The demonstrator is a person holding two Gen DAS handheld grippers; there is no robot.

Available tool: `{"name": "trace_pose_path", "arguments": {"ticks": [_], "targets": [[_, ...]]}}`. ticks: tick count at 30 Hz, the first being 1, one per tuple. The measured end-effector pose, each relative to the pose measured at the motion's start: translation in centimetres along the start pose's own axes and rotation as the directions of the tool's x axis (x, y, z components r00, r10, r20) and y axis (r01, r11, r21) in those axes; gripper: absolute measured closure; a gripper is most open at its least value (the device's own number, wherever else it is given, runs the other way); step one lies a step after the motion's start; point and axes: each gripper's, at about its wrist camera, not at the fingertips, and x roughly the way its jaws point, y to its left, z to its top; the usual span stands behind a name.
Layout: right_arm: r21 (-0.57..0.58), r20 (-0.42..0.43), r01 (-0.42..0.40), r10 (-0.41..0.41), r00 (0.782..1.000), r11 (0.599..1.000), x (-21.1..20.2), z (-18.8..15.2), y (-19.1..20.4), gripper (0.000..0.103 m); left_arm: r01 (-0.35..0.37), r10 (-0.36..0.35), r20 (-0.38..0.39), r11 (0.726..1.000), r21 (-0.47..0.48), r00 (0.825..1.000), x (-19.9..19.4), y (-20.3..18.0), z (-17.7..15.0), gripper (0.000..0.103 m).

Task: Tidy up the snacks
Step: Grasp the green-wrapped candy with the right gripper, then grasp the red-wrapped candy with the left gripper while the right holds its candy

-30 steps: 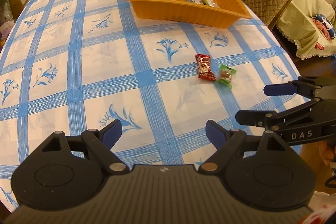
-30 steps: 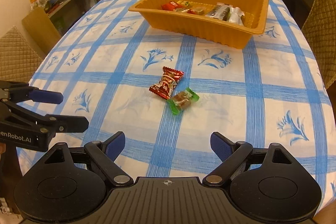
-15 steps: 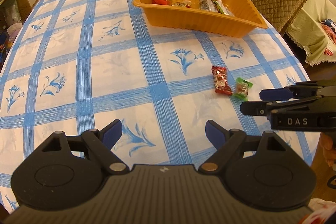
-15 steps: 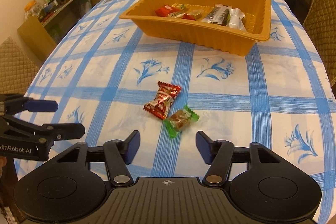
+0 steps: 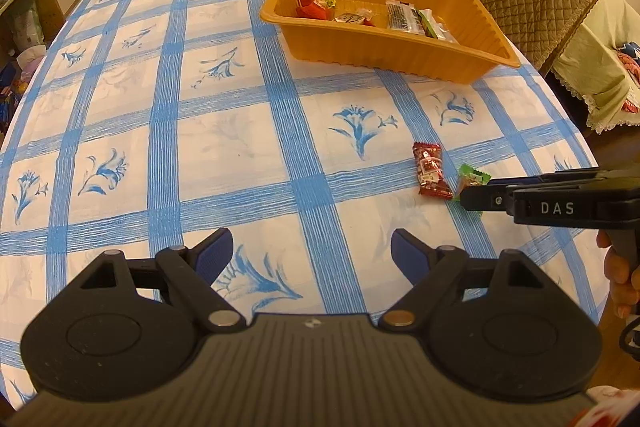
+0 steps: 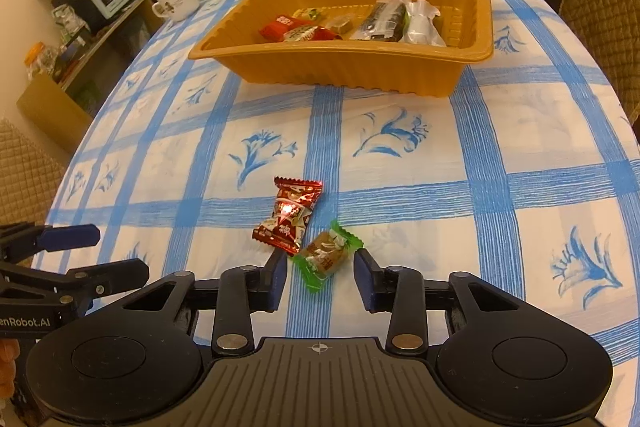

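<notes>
Orange plastic marks the goal in the left wrist view: the tray (image 5: 384,55) sits far on the blue-checked tablecloth (image 5: 224,131), already holding several wrapped snacks, so it reads as the collecting place. Nearer and to the right lie the two loose pieces, the red-wrapped candy (image 5: 430,169) and the green-wrapped candy (image 5: 472,179), just beside each other. The left gripper (image 5: 310,253) hangs spread wide over bare cloth with nothing between its pads, apparently waiting its turn. The right gripper (image 5: 476,197) reaches in from the right edge, its tip over the green piece. In the right wrist view, the right gripper (image 6: 320,273) points down at the green-wrapped candy (image 6: 326,257), which lies between its blue pads; the jaws have just been closing, yet a sliver of cloth shows at each side, so the pads do not seem to press on the wrapper. The red-wrapped candy (image 6: 290,215) sits just left and beyond, touching or nearly touching the left pad. The tray (image 6: 360,67) waits far ahead, and the left gripper (image 6: 96,255) shows at the left edge.
</notes>
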Motion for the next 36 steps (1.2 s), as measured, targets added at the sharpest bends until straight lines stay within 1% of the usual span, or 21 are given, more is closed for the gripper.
{"name": "trace_pose_path", "arguments": {"ticks": [4,6,9,13,18,21,25,29,33,36], "targets": [[0.004,-0.002,0.011,-0.011,1.000,1.000,0.5,0.3,0.0,0.071,0.000,0.000,0.000,1.000,-0.001,1.000,0.0,0.0,0.0,0.018],[-0.014,0.002,0.022,-0.022,1.000,1.000,0.8,0.5,0.3,0.075,0.001,-0.001,0.000,1.000,0.000,1.000,0.1,0.0,0.0,0.018],[-0.069,0.011,0.049,-0.049,0.999,0.996,1.2,0.5,0.8,0.077,0.001,-0.001,0.000,1.000,0.000,1.000,0.1,-0.1,0.1,0.019],[-0.154,0.022,0.079,-0.077,0.997,0.985,1.5,0.1,1.5,0.078,0.002,-0.002,0.003,1.000,-0.001,1.000,0.2,-0.1,0.1,0.019],[-0.279,0.042,0.117,-0.109,0.993,0.953,1.9,-0.8,2.6,0.080,0.002,-0.002,0.008,1.000,0.001,1.000,0.3,-0.4,0.2,0.019],[-0.312,0.047,0.123,-0.114,0.992,0.942,2.0,-1.1,2.6,0.081,0.005,-0.005,0.012,1.000,0.007,1.000,0.4,-0.7,0.3,0.019],[-0.286,0.041,0.123,-0.116,0.992,0.950,1.7,-1.0,2.0,0.082,0.027,-0.028,0.022,0.999,0.021,0.999,0.6,-1.3,0.3,0.020],[-0.209,0.046,0.115,-0.107,0.993,0.971,0.5,-0.6,0.4,0.082,0.059,-0.061,0.038,0.997,0.055,0.997,0.9,-2.5,0.4,0.025],[-0.134,0.058,0.114,-0.106,0.993,0.984,-0.9,0.0,-1.4,0.082,0.086,-0.091,0.053,0.991,0.102,0.994,1.6,-4.0,0.8,0.026],[-0.087,0.065,0.113,-0.108,0.992,0.990,-2.0,0.1,-2.7,0.082,0.098,-0.108,0.063,0.985,0.141,0.992,2.3,-5.2,1.3,0.031]]}}
